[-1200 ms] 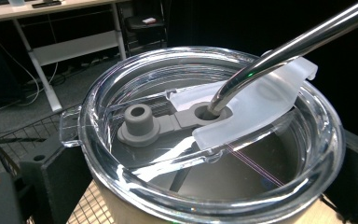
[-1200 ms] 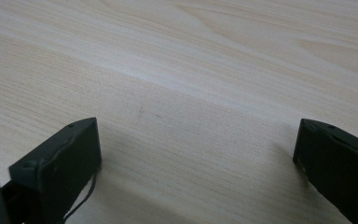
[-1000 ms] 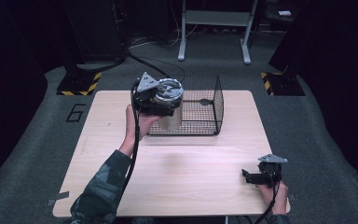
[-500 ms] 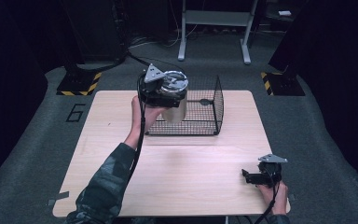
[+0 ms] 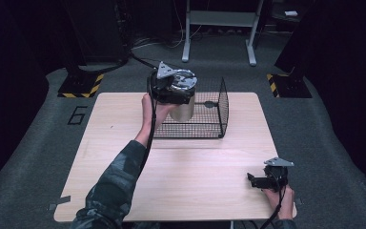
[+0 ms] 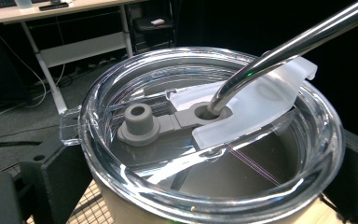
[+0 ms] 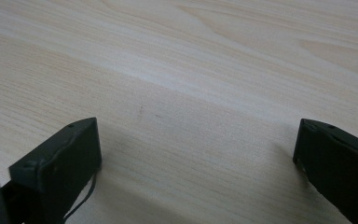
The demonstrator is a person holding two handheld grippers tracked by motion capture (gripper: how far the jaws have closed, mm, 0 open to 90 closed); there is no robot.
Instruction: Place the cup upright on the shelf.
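A cream tumbler [image 5: 183, 106] with a clear lid [image 6: 205, 135] and a metal straw [image 6: 284, 49] is held up over the left end of the black wire basket [image 5: 209, 119]. My left gripper [image 5: 171, 90] is shut on the tumbler just under its lid, with one black jaw at each side of it in the left gripper view. My right gripper [image 5: 255, 181] rests low on the wooden table [image 5: 124, 181] near its front right corner. It is open, with bare wood between its jaws in the right gripper view [image 7: 196, 154].
The wire basket stands at the back middle of the table, its near long side low. Beyond the table are a grey floor, a white metal frame [image 5: 219, 28] and yellow-black striped feet [image 5: 83, 85]. A floor mark "6" [image 5: 77, 114] lies left of the table.
My left gripper has carried the tumbler to the right and slightly farther back, over the basket's left end. The right gripper has not moved.
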